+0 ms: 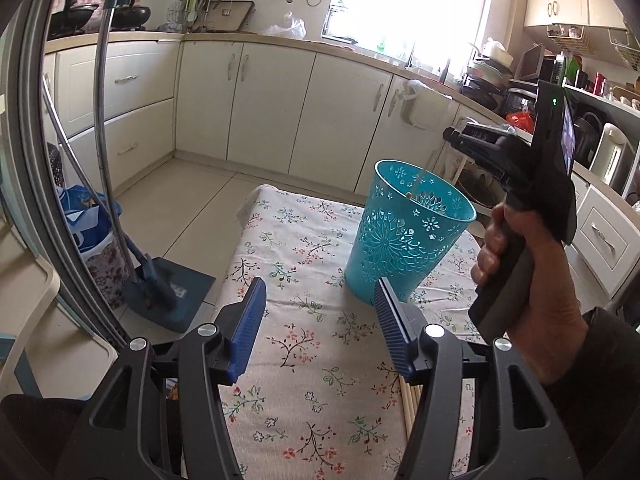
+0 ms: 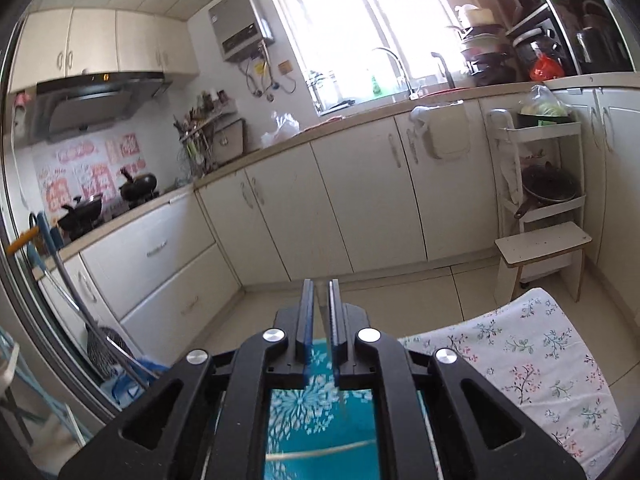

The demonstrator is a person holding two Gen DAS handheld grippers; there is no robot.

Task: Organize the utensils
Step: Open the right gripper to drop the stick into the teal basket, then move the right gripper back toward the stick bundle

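A teal perforated plastic cup (image 1: 404, 236) stands upright on the floral tablecloth (image 1: 304, 320). My left gripper (image 1: 320, 320) is open and empty, low over the cloth just in front of the cup. My right gripper (image 1: 454, 138) hangs above the cup's far right rim, held in a hand. In the right wrist view the right gripper (image 2: 321, 312) is shut on a thin pale chopstick (image 2: 325, 320) that hangs blurred down toward the cup (image 2: 320, 412) below. In the left wrist view the chopstick (image 1: 418, 178) reaches into the cup's mouth. Several wooden chopsticks (image 1: 410, 404) lie by my left gripper's right finger.
White kitchen cabinets (image 1: 272, 100) run along the far walls. A mop and dustpan (image 1: 168, 288) stand on the floor left of the table. A white trolley (image 2: 540, 176) and a small step stool (image 2: 540, 248) stand to the right by the cabinets.
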